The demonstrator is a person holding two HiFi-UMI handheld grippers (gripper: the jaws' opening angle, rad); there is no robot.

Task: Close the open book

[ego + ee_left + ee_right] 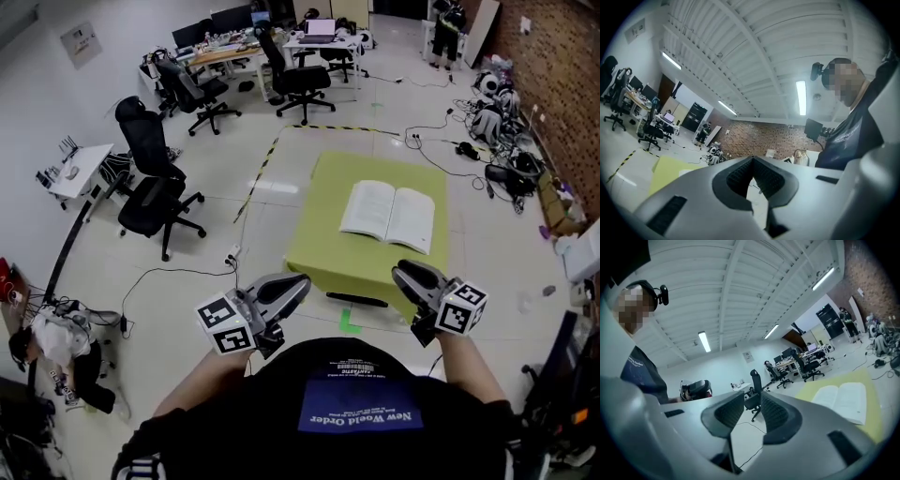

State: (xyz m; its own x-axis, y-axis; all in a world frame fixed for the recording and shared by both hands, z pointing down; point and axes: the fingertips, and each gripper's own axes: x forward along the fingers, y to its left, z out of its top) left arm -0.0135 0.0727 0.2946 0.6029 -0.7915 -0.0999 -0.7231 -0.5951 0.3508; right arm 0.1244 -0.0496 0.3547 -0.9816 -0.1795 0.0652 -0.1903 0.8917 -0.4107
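Note:
An open book (389,215) lies flat, pages up, on a low yellow-green table (323,253). Both grippers hover near my body, short of the table's near edge and apart from the book. My left gripper (298,281) is to the left of the table's near corner; in the left gripper view its jaws (752,160) meet at the tips with nothing held. My right gripper (403,271) is over the table's near right edge. In the right gripper view its jaws (757,399) stand a narrow gap apart, empty, with the book (843,399) ahead to the right.
Black office chairs (155,202) stand to the left, desks with monitors (225,47) at the back. Cables and gear (497,141) lie along the brick wall on the right. A black bar (356,300) and a green tape mark (350,323) are on the floor by the table.

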